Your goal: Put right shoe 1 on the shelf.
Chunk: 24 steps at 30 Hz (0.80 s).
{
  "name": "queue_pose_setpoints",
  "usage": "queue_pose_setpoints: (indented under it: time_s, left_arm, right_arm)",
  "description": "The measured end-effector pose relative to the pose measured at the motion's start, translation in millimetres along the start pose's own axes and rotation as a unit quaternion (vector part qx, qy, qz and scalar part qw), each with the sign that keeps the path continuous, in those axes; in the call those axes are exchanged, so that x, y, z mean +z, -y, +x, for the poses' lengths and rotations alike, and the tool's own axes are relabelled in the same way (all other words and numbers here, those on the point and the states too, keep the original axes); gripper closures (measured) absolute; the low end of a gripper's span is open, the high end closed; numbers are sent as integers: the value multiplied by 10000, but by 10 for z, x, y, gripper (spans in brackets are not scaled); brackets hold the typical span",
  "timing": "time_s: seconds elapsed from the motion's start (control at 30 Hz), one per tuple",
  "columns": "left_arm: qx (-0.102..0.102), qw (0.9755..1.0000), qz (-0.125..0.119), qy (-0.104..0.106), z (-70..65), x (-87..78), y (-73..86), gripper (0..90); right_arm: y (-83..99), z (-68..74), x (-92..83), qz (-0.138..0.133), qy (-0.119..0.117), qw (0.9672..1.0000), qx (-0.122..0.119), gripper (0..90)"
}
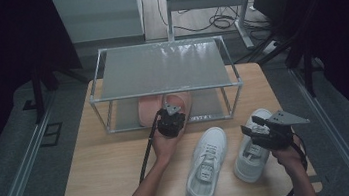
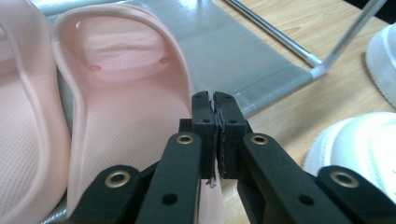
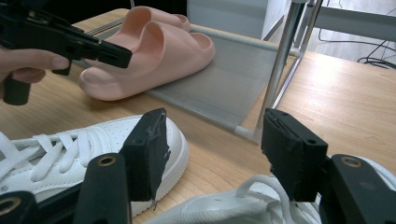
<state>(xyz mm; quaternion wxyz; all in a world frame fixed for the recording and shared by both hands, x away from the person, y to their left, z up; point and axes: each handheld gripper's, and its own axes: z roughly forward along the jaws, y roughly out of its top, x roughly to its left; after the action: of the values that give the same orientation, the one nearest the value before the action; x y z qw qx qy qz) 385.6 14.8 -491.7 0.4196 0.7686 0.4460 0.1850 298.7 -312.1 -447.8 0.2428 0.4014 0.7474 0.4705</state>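
Two pink slippers [image 1: 149,109] lie side by side on the lower shelf of a metal rack [image 1: 163,66]. My left gripper [image 1: 170,116] is at the rack's front edge, shut on the thin side rim of the right slipper [image 2: 126,107]. The other slipper [image 2: 18,116] lies against it. Two white sneakers stand on the table: one [image 1: 206,167] in the middle, one [image 1: 252,154] to its right. My right gripper [image 1: 249,129] hovers open just above the right sneaker [image 3: 243,205], with nothing between its jaws. The left gripper [image 3: 114,53] also appears over the slippers [image 3: 154,51].
The rack's grey upper shelf [image 1: 157,59] overhangs the slippers, with slim metal posts [image 3: 280,60] at the corners. The lower shelf mat [image 2: 233,51] has free room to the right of the slippers. Bare wooden table [image 1: 106,172] lies at the front left.
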Motion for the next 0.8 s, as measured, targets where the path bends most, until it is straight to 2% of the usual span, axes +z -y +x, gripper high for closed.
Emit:
queue_pose_setpoints:
  time_s: [0.37, 0.63, 0.8]
  left_arm:
    - [223, 9996, -100, 102, -14, -242, 89, 900]
    - [583, 9976, -59, 367, 51, -445, 296, 900]
    - [671, 9966, 138, 448, 135, -527, 442, 900]
  right_arm:
    - [1, 1, 2, 0, 2, 10000, -6, 410]
    - [-5, 8, -2, -5, -3, 10000, -1, 410]
    - [0, 16, 14, 25, -8, 10000, -18, 410]
